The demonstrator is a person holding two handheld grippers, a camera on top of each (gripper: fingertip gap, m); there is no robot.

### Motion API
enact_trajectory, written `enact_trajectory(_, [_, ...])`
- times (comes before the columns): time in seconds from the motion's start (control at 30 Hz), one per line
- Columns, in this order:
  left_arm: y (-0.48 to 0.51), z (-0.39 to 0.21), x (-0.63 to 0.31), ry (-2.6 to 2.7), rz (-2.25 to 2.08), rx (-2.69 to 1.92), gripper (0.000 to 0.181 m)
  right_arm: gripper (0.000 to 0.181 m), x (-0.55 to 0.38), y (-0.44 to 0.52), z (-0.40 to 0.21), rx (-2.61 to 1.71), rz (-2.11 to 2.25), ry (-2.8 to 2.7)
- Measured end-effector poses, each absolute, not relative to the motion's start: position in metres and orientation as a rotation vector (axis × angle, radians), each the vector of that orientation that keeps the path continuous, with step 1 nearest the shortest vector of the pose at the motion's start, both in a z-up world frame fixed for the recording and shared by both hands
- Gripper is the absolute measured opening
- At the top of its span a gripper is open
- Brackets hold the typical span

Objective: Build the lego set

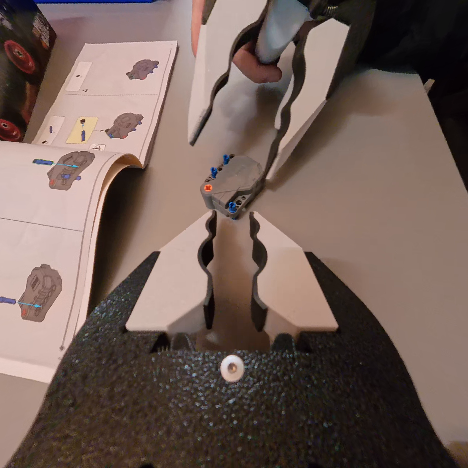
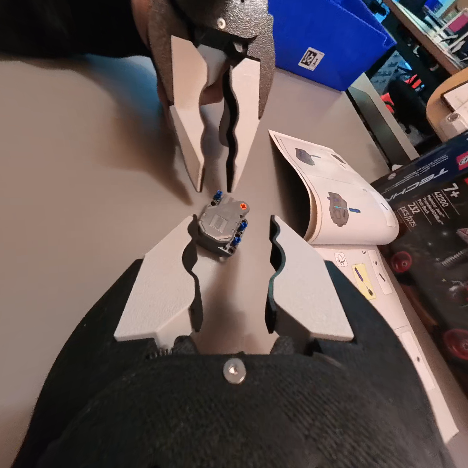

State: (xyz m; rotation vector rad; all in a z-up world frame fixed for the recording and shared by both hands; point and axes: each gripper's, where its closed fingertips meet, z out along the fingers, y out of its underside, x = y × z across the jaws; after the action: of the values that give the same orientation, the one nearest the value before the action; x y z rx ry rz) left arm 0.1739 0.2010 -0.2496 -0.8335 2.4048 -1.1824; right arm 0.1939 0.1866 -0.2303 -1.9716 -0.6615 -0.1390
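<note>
A grey motor block [image 1: 234,181] with an orange axle hole and blue pins lies flat on the grey table [image 1: 354,228]. My left gripper [image 1: 233,214] is open by a narrow gap and empty, with its tips just short of the block's near end. My right gripper [image 1: 231,160] comes in from the far side, open wide. In the right wrist view the block [image 2: 220,225] lies between my right gripper's [image 2: 233,217] fingers, against the left finger [image 2: 164,266]. The left gripper [image 2: 215,190] points at the block from the far side.
An open instruction booklet [image 1: 76,202] lies left of the block and also shows in the right wrist view [image 2: 342,202]. The dark set box [image 1: 20,63] stands behind it. A blue bin [image 2: 329,38] sits at the far table edge. A hand [image 1: 258,68] grips the right gripper's handle. My right fingertips sit around 4 centimeters from my left ones.
</note>
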Motion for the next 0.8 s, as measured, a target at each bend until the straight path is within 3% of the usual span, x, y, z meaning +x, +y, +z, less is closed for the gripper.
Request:
enact_trajectory(0.13, [0.195, -0.251, 0.172, 2.426, -1.187, -0.812, 0.023, 0.046, 0.200, 0.186, -0.236, -1.992, -0.146, -0.658])
enact_trajectory(0.4, [0.198, -0.247, 0.175, 2.387, -1.195, -0.841, 0.024, 0.048, 0.201, 0.180, -0.239, -1.985, -0.108, -0.680])
enact_trajectory(0.63, [0.232, -0.230, 0.186, 2.183, -1.294, -1.088, 0.022, 0.041, 0.258, 0.161, -0.194, -1.839, -0.077, -0.346])
enact_trajectory(0.8, [0.305, -0.224, 0.196, 1.856, -1.210, -1.434, 0.020, 0.042, 0.311, 0.145, -0.203, -1.898, -0.152, -0.137])
